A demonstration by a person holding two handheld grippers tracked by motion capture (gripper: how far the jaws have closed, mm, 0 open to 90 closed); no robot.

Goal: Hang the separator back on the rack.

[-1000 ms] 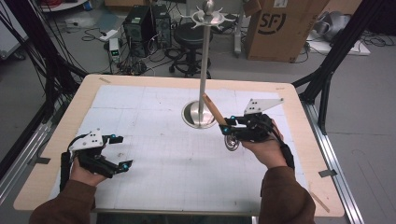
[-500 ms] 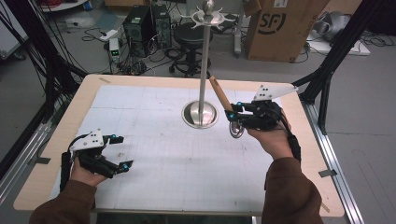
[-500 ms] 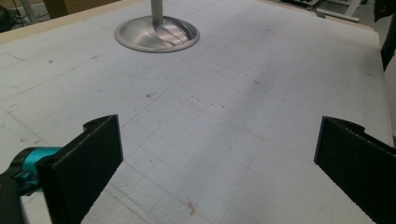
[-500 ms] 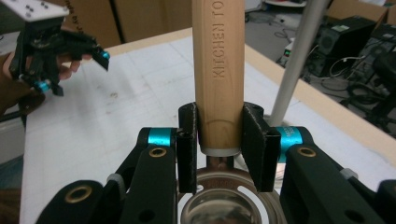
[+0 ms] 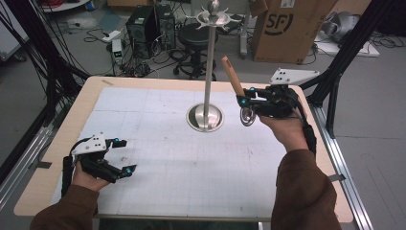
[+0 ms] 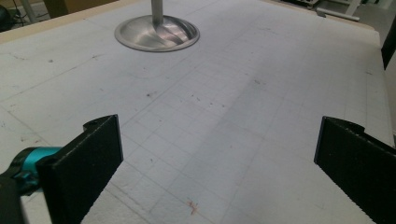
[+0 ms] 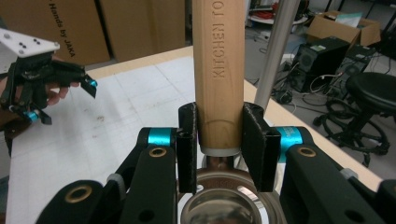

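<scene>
A kitchen utensil with a wooden handle (image 5: 231, 75) and a round metal head (image 5: 247, 116) hangs in the air right of the metal stand's pole (image 5: 209, 67). My right gripper (image 5: 244, 96) is shut on the handle's lower end. In the right gripper view the pads squeeze the handle (image 7: 218, 65) just above the metal head (image 7: 224, 205), with the pole (image 7: 275, 51) close behind. The stand has a round base (image 5: 205, 117) and a ring of hooks (image 5: 214, 17) on top. My left gripper (image 5: 125, 155) rests open near the table's front left; nothing lies between its jaws (image 6: 219, 158).
A white gridded mat (image 5: 158, 143) covers the wooden table. Black frame struts (image 5: 335, 81) rise at the right edge, cables and a rail (image 5: 28, 143) run along the left. Behind the table stand a cardboard box (image 5: 282, 28), a stool (image 5: 194, 36) and a computer tower (image 5: 143, 21).
My right gripper has risen with the utensil, carrying it from beside the stand's base up and a little to the right. The left gripper has stayed where it was.
</scene>
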